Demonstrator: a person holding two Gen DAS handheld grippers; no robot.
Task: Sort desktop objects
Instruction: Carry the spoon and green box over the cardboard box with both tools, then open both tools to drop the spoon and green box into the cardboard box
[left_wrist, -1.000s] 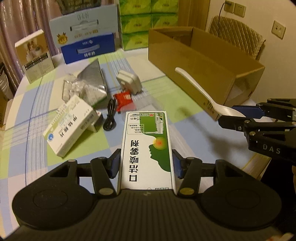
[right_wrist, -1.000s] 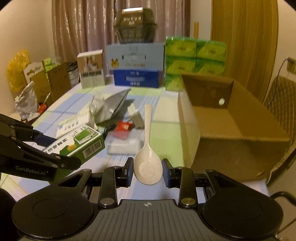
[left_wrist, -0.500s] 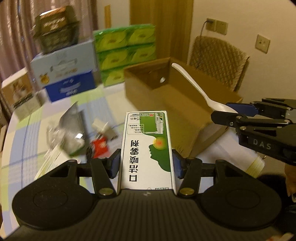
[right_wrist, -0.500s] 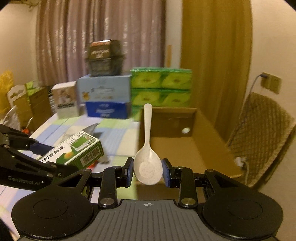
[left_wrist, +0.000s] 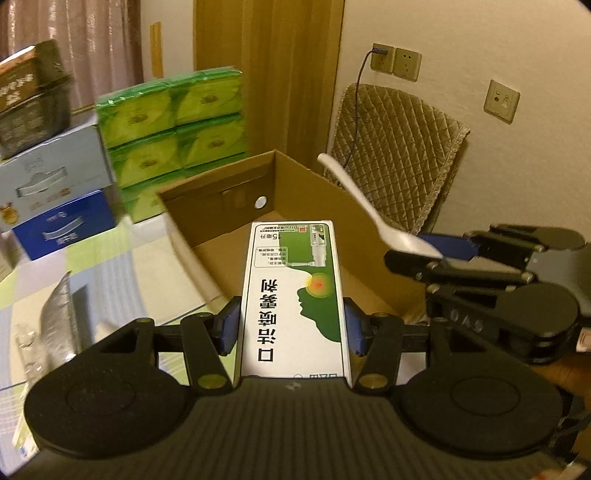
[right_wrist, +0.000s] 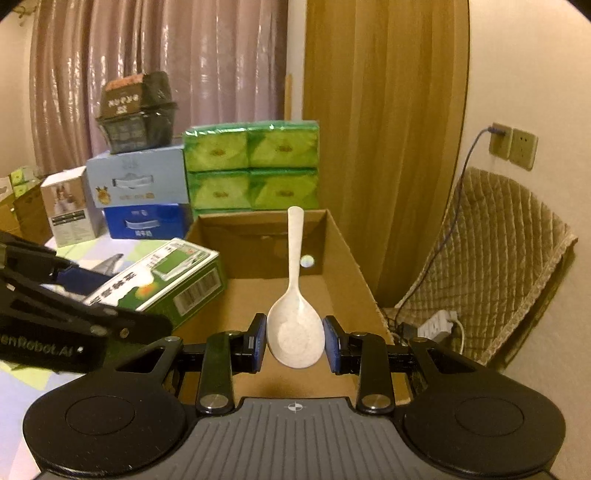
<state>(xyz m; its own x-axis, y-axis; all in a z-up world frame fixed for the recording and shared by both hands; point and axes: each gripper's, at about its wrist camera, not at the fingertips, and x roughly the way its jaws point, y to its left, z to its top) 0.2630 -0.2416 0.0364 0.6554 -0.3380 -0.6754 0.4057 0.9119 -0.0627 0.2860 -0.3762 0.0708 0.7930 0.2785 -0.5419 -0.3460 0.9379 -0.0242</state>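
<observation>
The left tongs (left_wrist: 291, 325) grip a green-and-white medicine box (left_wrist: 293, 295) by its long sides. The blue pads press both edges, and the box fills the centre of the left wrist frame. Its long axis runs straight out along the fingers, and its far end points up-frame at the open cardboard box (left_wrist: 236, 218). That end appears already over the near wall of the carton, and bare carton floor shows just beyond it.

The right tongs (right_wrist: 294, 339) are closed on the bowl of a white spoon (right_wrist: 293, 295), at the lower middle of the right wrist frame. The spoon's handle is its long axis. It points away from the tongs and up-frame, toward the far wall of the carton with its round hole.

Both loads lie over or at the mouth of the carton, which sits ahead of and below each pair of tongs. In the right wrist view the spoon hangs squarely over the carton's floor, while the medicine box sits at middle left over the carton's left wall. So I judge the right hand better placed to release first. The left needs a little more travel inward. The worktop (left_wrist: 110, 273) with its checked cloth stays at the left of the left wrist frame.
</observation>
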